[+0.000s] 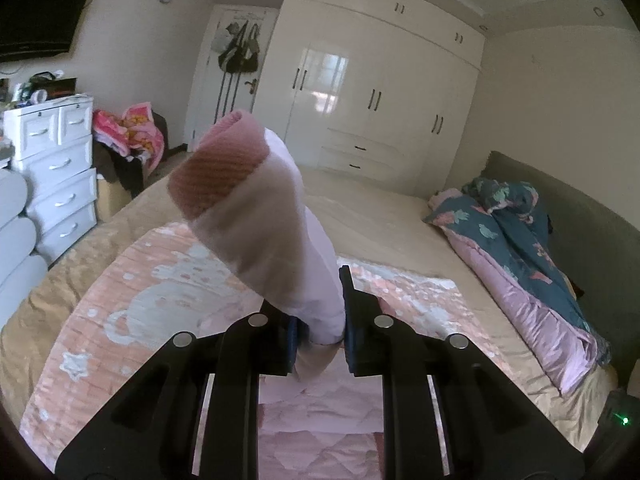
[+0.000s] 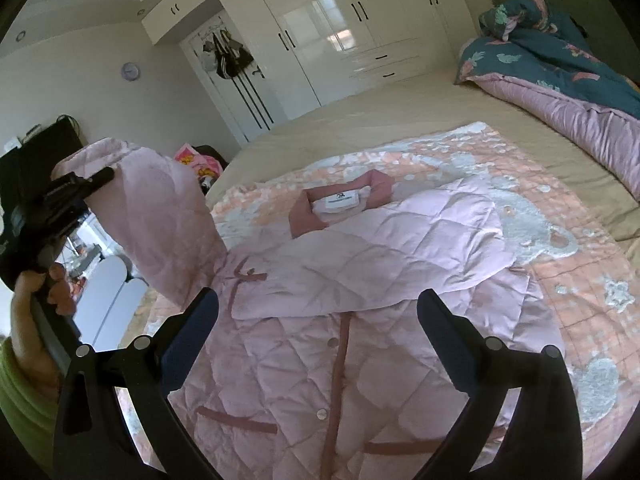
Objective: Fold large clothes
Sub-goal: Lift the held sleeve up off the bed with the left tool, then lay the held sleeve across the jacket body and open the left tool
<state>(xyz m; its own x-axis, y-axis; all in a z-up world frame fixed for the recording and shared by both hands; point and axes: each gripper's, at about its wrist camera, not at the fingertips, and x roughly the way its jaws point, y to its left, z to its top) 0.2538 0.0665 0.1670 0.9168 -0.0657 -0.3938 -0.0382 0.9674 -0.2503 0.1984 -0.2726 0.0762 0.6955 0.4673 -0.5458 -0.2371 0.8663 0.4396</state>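
A pink quilted jacket (image 2: pixel 340 280) lies front-up on a pink patterned blanket (image 2: pixel 552 280) on the bed, its collar (image 2: pixel 344 204) away from me. One sleeve (image 2: pixel 400 248) is folded across the chest. My left gripper (image 1: pixel 320 344) is shut on the other sleeve (image 1: pixel 256 208), near its ribbed cuff (image 1: pixel 216 176), and holds it up in the air; the raised sleeve also shows in the right wrist view (image 2: pixel 168 224) at the left, with the left gripper (image 2: pixel 84 188). My right gripper (image 2: pixel 320 320) is open and empty above the jacket's front.
A folded dark floral quilt (image 1: pixel 520 240) lies along the headboard side of the bed. A white drawer unit (image 1: pixel 56 168) and a pile of clothes (image 1: pixel 132 136) stand beyond the bed's left edge. White wardrobes (image 1: pixel 360 88) fill the far wall.
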